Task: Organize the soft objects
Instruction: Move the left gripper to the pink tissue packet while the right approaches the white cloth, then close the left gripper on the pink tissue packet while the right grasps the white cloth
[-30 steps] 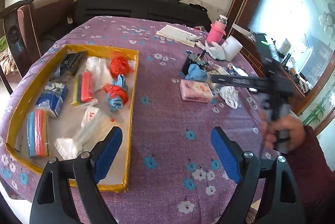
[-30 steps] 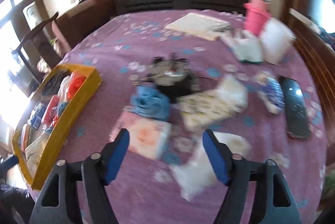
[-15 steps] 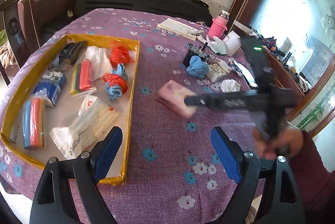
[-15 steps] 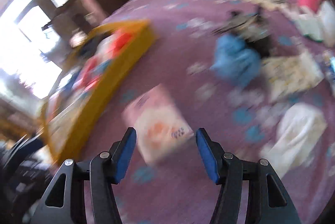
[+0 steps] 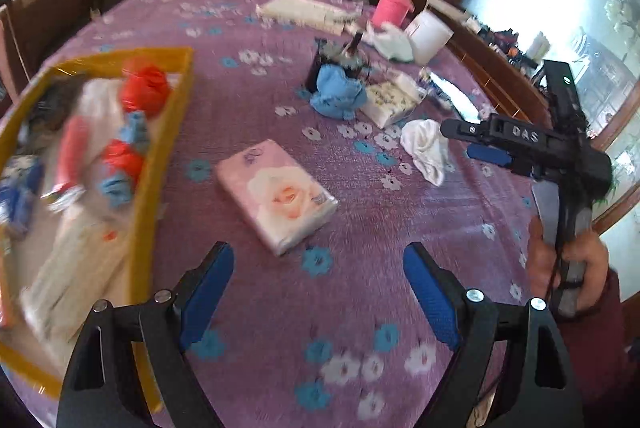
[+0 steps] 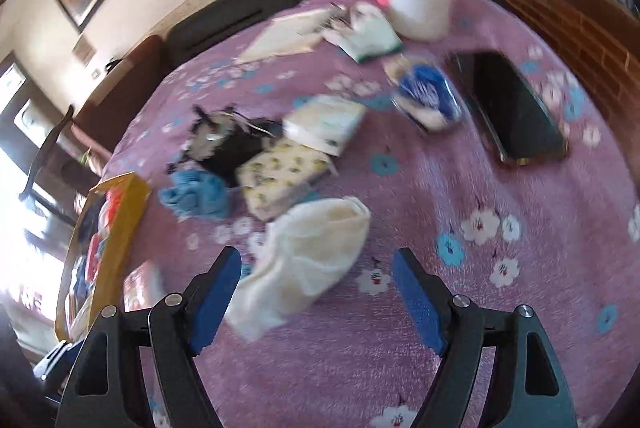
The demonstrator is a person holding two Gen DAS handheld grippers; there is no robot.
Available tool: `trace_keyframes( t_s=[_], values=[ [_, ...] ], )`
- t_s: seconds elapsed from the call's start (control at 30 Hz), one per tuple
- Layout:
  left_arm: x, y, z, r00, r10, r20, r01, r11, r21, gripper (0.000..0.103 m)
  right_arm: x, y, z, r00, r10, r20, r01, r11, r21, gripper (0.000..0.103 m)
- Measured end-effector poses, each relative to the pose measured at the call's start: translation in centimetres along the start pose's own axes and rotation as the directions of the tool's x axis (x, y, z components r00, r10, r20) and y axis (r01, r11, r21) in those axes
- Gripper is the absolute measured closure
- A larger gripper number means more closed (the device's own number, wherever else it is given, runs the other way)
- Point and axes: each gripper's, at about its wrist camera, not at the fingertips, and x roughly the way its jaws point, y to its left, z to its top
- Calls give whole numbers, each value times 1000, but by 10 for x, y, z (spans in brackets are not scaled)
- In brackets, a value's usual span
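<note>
Nearest the left wrist camera, the left gripper (image 5: 318,286) is held wide apart and empty above the purple floral tablecloth (image 5: 360,308). Just beyond it, the flat pink tissue pack printed with a rose (image 5: 276,196) is laid on the cloth, beside the yellow-rimmed tray of sorted soft items (image 5: 160,164) but outside it. Its long axis is set diagonally, from near right to far left.

The right gripper (image 6: 318,292) has just been opening; its jaws are spread, with the crumpled white cloth (image 6: 308,256) lying partly between them, ungripped.

Further off, a blue crumpled cloth (image 5: 336,92) and a yellow-patterned tissue pack (image 5: 394,98) are left unsorted.

A corner-on approach could squeeze the soft pack askew; the limp cloth could be pinched by one fold and dragged.
</note>
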Motion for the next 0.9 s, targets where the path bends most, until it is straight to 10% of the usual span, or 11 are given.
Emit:
trace_keyframes(
  t_s=[0.6,0.7,0.9],
  values=[
    [81,-3,46,977,213,-19,-212,976,40,22,44,28,3,999,-35,6,36,997,-71,21],
    [78,-11,41,963,268,17,-269,958,100,50,44,30,1,997,-74,14,75,992,-105,30],
    [66,-13,37,975,221,18,-222,971,86,51,41,32,-5,992,-121,31,124,983,-131,64]
  ],
)
